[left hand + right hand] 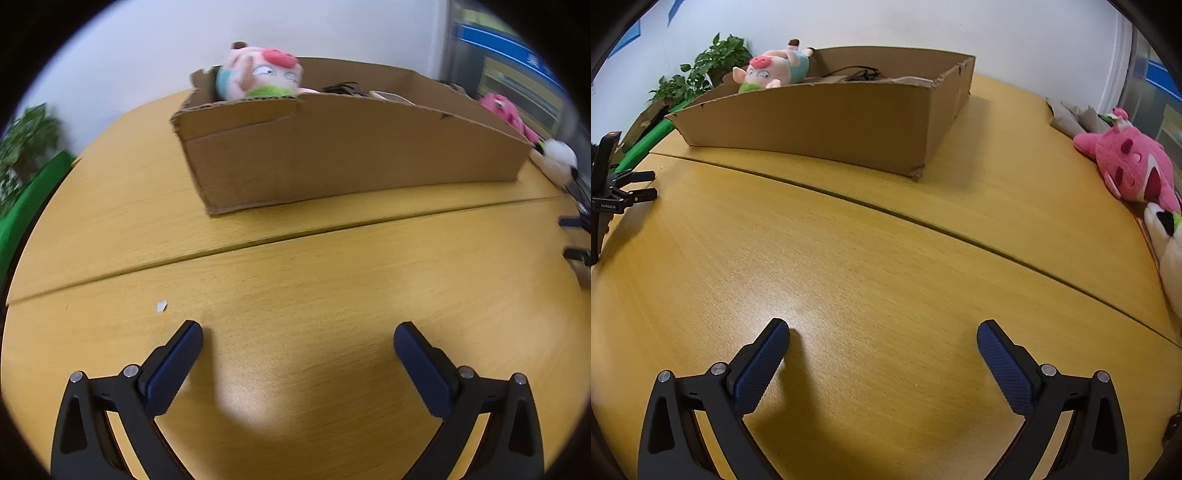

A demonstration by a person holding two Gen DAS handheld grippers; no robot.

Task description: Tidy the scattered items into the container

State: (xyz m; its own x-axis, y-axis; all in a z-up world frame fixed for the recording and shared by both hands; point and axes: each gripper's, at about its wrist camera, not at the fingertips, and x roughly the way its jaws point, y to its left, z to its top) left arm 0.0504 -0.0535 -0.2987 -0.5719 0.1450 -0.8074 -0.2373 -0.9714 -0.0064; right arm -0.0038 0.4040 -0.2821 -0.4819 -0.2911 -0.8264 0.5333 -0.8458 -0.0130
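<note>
A low cardboard box stands on the wooden table; it also shows in the right wrist view. A pink pig plush lies in its far left corner, also in the right wrist view, with dark cables beside it. A pink plush and a white plush lie on the table right of the box; in the left wrist view the pink plush and white plush show at the right edge. My left gripper is open and empty above the table. My right gripper is open and empty.
A seam runs across the table in front of the box. Crumpled brown paper lies behind the pink plush. A potted plant and a green object stand past the table's left edge. The left gripper shows in the right wrist view.
</note>
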